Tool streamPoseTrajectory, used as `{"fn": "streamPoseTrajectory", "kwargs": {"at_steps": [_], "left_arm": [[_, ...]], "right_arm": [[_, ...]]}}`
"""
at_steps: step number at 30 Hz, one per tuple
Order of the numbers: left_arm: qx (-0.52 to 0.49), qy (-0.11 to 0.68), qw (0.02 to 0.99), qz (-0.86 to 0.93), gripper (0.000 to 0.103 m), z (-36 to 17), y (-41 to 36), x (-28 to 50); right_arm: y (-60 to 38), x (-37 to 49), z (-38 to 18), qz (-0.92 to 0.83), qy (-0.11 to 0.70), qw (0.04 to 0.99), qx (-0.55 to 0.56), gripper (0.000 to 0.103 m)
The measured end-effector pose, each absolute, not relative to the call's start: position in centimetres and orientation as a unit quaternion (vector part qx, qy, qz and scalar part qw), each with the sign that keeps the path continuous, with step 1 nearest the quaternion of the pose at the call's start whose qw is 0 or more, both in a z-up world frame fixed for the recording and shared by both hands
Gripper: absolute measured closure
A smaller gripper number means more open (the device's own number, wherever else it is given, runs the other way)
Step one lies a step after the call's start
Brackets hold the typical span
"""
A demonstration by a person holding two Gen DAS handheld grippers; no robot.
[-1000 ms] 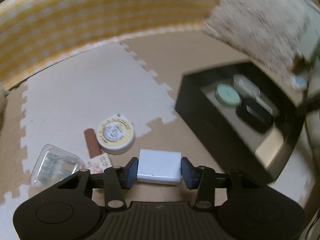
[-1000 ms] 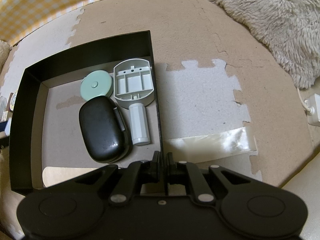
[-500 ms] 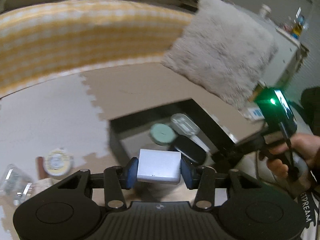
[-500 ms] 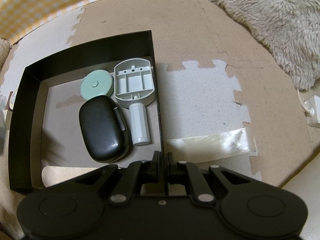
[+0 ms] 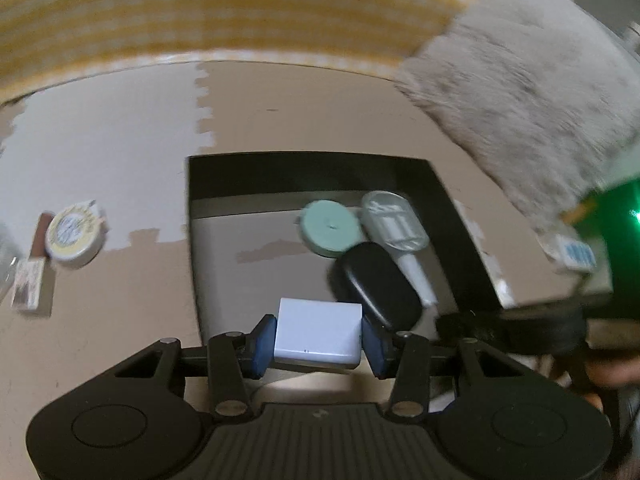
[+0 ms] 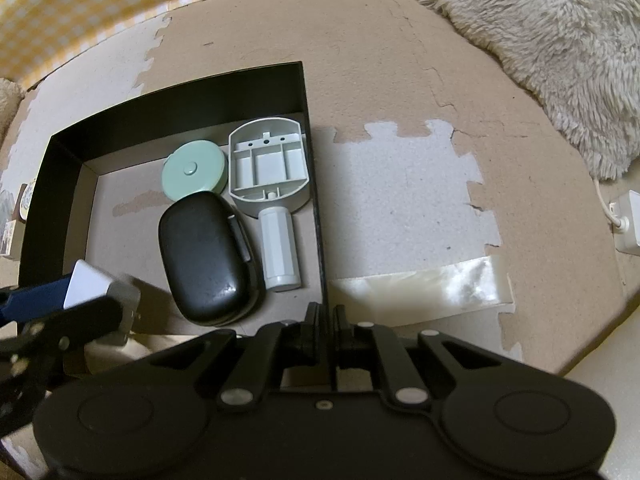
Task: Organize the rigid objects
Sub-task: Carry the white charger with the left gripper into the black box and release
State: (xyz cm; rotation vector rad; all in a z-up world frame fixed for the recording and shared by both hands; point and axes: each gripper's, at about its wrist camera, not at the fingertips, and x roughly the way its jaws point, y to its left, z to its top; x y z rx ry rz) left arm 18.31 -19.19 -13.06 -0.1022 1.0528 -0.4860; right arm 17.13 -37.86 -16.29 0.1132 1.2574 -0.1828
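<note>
Already inside the shallow black rectangular box, grouped toward its right wall: a round mint-green disc, a grey plastic paddle-shaped housing with open compartments and a stubby handle, and a glossy black rounded case, the case touching the disc and lying just beside the handle. Carried at present, gripped between the blue pads of the left gripper at a middling opening: a white rounded-rectangular plastic block, held above the box near its front edge, just left of the black case, not yet set down. Clamped by the nearly closed right gripper: the thin right wall of the box at its front end, apparently to steady it. Still out on the tan and grey foam floor mat, well left of the box: a round cream-and-yellow labelled tin, a small brown stick touching it, and a pale flat packet nearby, plus something clear at the very edge, too blurred to name. Roughly halfway by this count: three items stowed, one about to go in, at least three left, with plenty of bare floor in the left half of the box.
</note>
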Motion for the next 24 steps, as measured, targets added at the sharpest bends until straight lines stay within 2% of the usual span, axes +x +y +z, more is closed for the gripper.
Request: {"fn": "streamPoseTrajectory", "kwargs": {"at_steps": [5, 11, 14, 24], "left_arm": [[-0.084, 0.498, 0.84, -0.199, 0.056, -13.0, -19.4, 18.5], [-0.076, 0.501, 0.843, -0.179, 0.055, -13.0, -20.3, 18.4], [-0.075, 0.502, 0.842, -0.183, 0.048, -12.9, -20.2, 18.4], [-0.059, 0.511, 0.834, -0.198, 0.047, -12.8, -19.8, 17.5]], "right_arm": [[-37.8, 17.1, -16.2, -0.085, 0.587, 0.804, 0.052, 0.094], [-37.8, 17.1, -16.2, -0.085, 0.587, 0.804, 0.053, 0.094], [-37.8, 17.1, -16.2, -0.085, 0.586, 0.804, 0.054, 0.095], [-37.9, 17.2, -16.2, -0.085, 0.586, 0.804, 0.054, 0.095]]}}
